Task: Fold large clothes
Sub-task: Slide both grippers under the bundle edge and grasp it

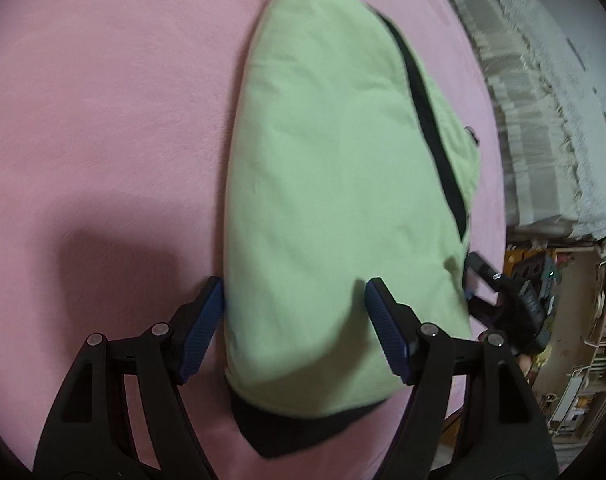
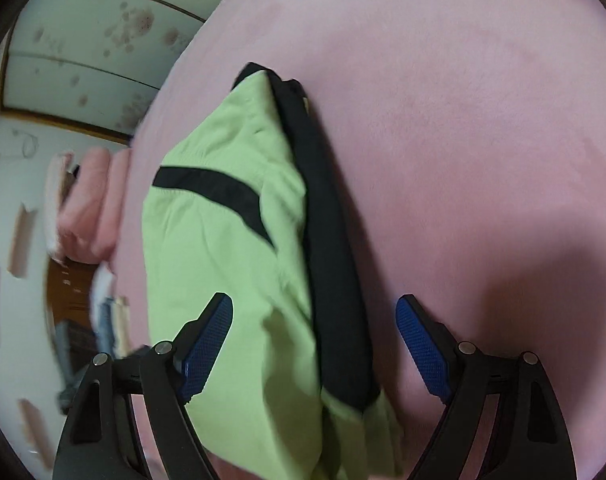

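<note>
The left wrist view showed the garment as a long folded green bundle on the pink sheet, with a thin black stripe along its right side and a black hem at the near end. Only that view took in the right gripper, dark and blurred at the bundle's far right edge, and a lace-covered bed beyond.

The right wrist view showed the garment from the other side: a wide black band ran along its right edge, and a curved black stripe crossed the green. A pink pillow lay at the left.

The left gripper stood wide open and held nothing; the bundle's left edge lay between its jaws, the left pad just beside the cloth. The right gripper also stood wide open and empty, with the green cloth and black band between its jaws. Whether any pad touched the cloth could not be told.
</note>
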`<state>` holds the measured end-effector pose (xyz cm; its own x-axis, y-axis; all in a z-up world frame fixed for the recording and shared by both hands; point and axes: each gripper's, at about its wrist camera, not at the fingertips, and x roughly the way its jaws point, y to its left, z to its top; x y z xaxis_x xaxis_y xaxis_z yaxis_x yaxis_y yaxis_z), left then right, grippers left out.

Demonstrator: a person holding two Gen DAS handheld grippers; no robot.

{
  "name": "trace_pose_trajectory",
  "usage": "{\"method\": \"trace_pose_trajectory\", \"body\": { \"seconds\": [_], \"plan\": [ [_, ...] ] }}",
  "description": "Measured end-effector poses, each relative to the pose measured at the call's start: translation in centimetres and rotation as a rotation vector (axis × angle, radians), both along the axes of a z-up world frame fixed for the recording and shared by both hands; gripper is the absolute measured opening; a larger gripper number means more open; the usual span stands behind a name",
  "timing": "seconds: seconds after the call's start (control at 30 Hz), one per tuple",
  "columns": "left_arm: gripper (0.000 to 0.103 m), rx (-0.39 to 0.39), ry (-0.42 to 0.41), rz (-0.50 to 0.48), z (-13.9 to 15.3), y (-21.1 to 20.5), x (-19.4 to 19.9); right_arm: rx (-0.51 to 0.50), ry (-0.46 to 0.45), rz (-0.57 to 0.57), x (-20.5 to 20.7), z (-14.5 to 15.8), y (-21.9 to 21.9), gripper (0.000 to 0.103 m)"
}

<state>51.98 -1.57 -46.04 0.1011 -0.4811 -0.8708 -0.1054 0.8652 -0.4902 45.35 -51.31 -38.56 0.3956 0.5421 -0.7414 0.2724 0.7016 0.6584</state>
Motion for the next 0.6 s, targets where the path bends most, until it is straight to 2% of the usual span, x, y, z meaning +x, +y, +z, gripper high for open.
{"method": "trace_pose_trajectory", "body": {
  "seconds": [0.07,0.13,0.23,0.4,0.47,0.53,0.6],
  "plan": [
    [0.069,0.006,0.003,-0.006,-1.0,-0.7,1.2,0.058,-0.018,0.034,1.2,-0.5,-0.2,0.083],
    [0.069,0.026,0.0,-0.005,-1.4,-1.3,2.2,0.101,-0.019,0.063,2.2,-1.0,-0.1,0.065],
    [0.067,0.045,0.003,-0.013,-1.4,-1.9,2.9,0.116,0.019,0.095,3.8,-2.1,0.2,0.048],
    [0.048,0.093,-0.04,0.01,-0.3,-2.4,2.4,0.09,0.019,0.17,5.4,-2.0,0.8,0.035],
    [0.045,0.137,-0.082,0.018,0.5,-3.0,2.0,0.065,0.005,0.179,5.5,-1.5,1.1,0.029],
    [0.039,0.182,-0.132,0.016,1.3,-3.8,1.3,0.07,-0.016,0.178,5.3,-0.7,1.1,0.019],
    [0.029,0.202,-0.18,0.02,2.4,-4.3,0.6,0.079,-0.042,0.167,5.1,0.5,1.4,0.016]
  ]
}}
